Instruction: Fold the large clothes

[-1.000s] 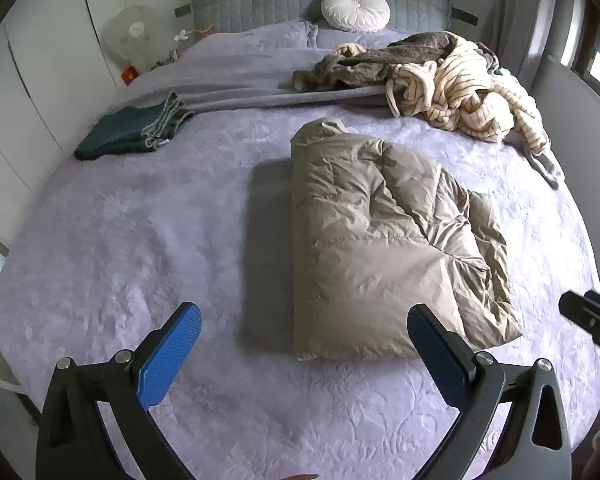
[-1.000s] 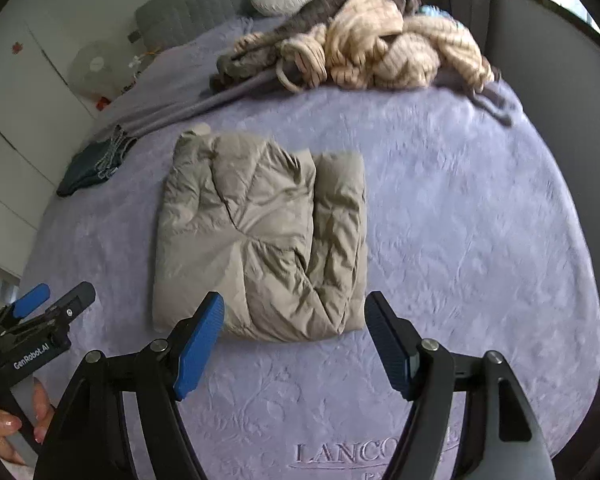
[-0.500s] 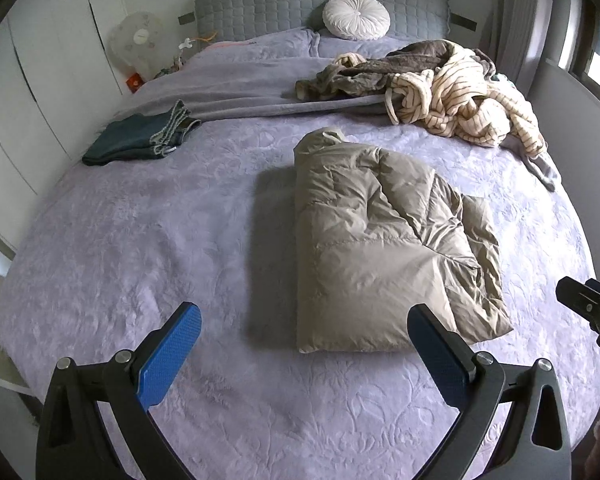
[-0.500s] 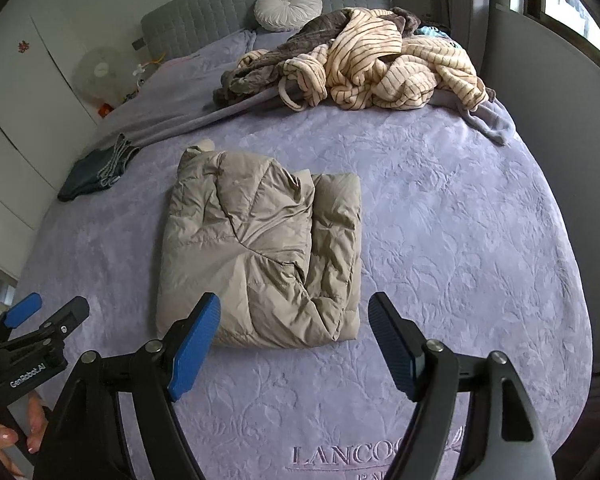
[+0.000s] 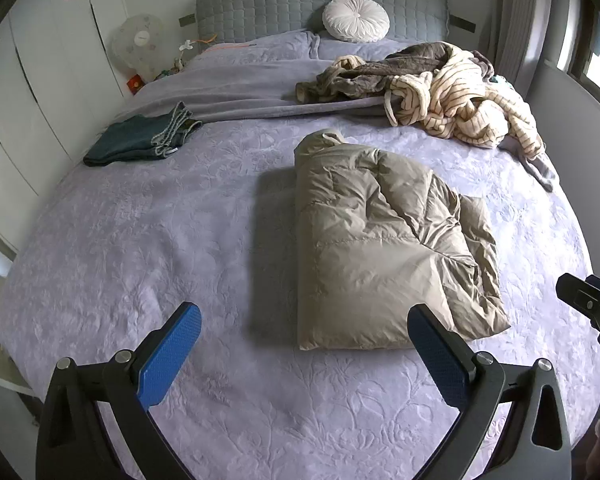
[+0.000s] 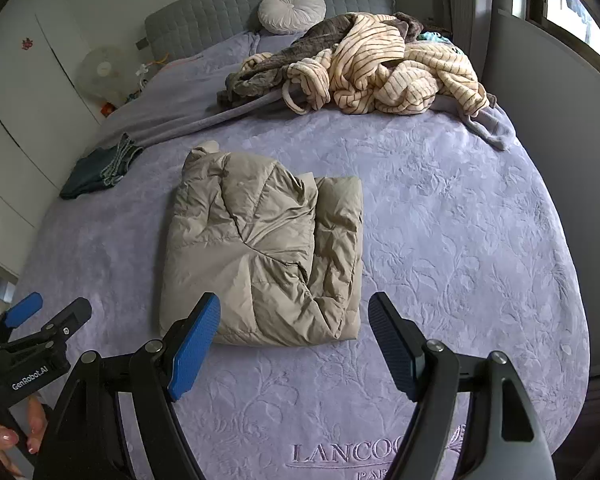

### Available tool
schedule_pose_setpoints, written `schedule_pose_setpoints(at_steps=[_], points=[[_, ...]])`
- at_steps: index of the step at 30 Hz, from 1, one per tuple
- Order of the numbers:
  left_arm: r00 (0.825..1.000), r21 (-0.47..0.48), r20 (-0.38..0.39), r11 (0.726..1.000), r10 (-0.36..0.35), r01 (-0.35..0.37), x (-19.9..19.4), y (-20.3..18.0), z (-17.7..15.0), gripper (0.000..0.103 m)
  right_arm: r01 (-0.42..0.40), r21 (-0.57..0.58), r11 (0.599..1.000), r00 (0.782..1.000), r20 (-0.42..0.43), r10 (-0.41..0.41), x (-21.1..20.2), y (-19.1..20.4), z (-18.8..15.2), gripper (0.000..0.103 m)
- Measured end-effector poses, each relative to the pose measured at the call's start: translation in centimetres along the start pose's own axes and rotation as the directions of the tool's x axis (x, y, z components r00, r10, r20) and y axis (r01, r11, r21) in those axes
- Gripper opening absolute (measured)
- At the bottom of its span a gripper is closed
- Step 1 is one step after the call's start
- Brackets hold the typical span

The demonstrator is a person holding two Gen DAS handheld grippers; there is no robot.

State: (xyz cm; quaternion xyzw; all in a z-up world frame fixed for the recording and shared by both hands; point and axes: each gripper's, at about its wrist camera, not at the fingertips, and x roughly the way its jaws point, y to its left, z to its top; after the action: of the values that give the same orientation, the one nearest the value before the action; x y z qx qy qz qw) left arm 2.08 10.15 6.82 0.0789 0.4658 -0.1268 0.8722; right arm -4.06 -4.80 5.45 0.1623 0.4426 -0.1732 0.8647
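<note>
At 9 o'clock the folded jeans (image 5: 136, 142) sat near the bed's (image 5: 140, 240) edge. Your left tool (image 5: 304, 354) hung spread and empty. The puffer jacket (image 5: 384, 248) lay folded at the bed's centre, so you probably needed only to square its 5 o'clock corner. Your right tool (image 6: 294, 340) gaped, empty. The robe pile (image 6: 372, 76) waited at 1 o'clock.

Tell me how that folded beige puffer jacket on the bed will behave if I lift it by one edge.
The jacket looks puffy and quilted, so probably light and floppy; the folds would likely fall open. Its shiny fabric may slip from a shallow pinch.
</note>
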Motion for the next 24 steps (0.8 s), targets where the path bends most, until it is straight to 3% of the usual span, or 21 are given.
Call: schedule_pose_setpoints(at_steps=[24], points=[[1.0,-0.004,0.001,1.0,0.0,0.0,-0.27,0.06,-0.08,0.103,-0.002,0.002,1.0,1.0,0.0,0.002,-0.12,0.24,0.08,0.079]])
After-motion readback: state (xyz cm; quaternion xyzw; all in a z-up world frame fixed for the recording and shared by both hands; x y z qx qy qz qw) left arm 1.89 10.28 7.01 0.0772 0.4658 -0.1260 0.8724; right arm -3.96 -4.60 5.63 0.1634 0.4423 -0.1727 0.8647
